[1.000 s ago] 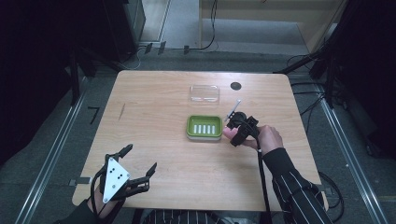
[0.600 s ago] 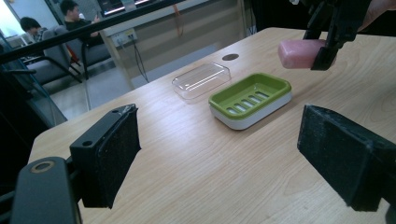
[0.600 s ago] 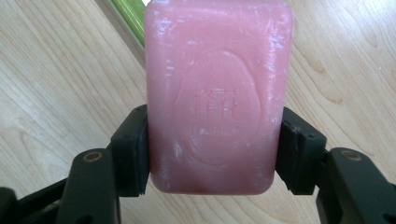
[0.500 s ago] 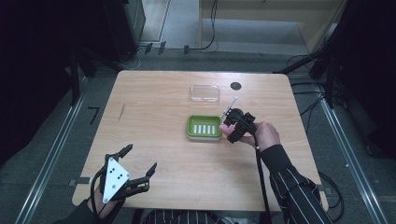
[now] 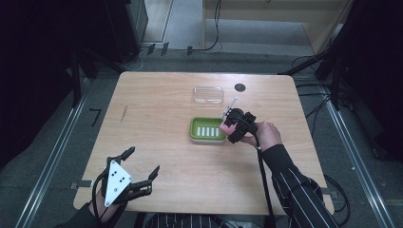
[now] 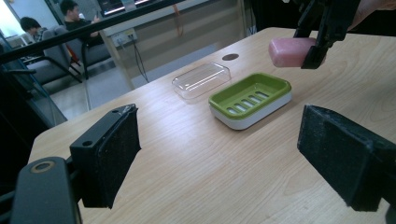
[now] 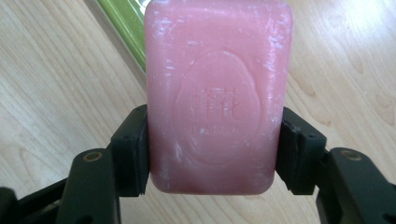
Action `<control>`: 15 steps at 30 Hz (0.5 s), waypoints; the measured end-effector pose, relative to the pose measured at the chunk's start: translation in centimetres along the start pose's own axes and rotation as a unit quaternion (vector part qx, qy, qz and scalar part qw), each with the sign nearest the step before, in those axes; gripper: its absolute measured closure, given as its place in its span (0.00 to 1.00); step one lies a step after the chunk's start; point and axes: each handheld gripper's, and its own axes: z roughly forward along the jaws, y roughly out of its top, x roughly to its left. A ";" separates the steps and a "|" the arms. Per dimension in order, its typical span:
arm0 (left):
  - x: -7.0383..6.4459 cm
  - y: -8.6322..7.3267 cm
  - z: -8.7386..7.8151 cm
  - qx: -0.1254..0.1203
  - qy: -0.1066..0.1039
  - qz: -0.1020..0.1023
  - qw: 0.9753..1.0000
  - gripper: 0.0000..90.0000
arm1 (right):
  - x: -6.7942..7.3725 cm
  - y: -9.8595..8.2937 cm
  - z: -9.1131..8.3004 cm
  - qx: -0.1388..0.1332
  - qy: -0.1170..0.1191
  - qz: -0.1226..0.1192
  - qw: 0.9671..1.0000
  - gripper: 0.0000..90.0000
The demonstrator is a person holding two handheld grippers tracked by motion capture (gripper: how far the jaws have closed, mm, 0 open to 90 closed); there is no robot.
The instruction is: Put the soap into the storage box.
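A pink bar of soap (image 7: 217,93) is clamped between the jaws of my right gripper (image 7: 215,154), which is shut on it. In the high view the right gripper (image 5: 228,126) holds the soap (image 5: 225,128) just above the right end of a green soap dish (image 5: 205,130) at the table's middle. The left gripper view shows the soap (image 6: 289,50) hanging above and right of the dish (image 6: 250,98). My left gripper (image 5: 140,168) stands open near the front left edge, nothing between its pads (image 6: 112,154).
A clear plastic lid (image 5: 208,94) lies on the table behind the dish, also seen as the lid (image 6: 201,80) in the left gripper view. A dark round hole (image 5: 240,87) sits to its right. Bare wood (image 5: 157,118) spreads left of the dish.
My right gripper has carried the soap leftward toward the green dish. The left gripper has stayed where it was.
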 end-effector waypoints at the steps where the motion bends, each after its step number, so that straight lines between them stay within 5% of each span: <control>1: 0.0 0.0 0.0 0.000 0.000 0.000 1.000 0.15 | 0.0 0.1 0.0 -0.001 0.001 0.000 1.000 0.43; 15: 0.0 0.0 0.0 0.000 0.001 -0.001 1.000 0.15 | 0.1 1.5 0.1 -0.012 -0.008 -0.021 1.000 0.43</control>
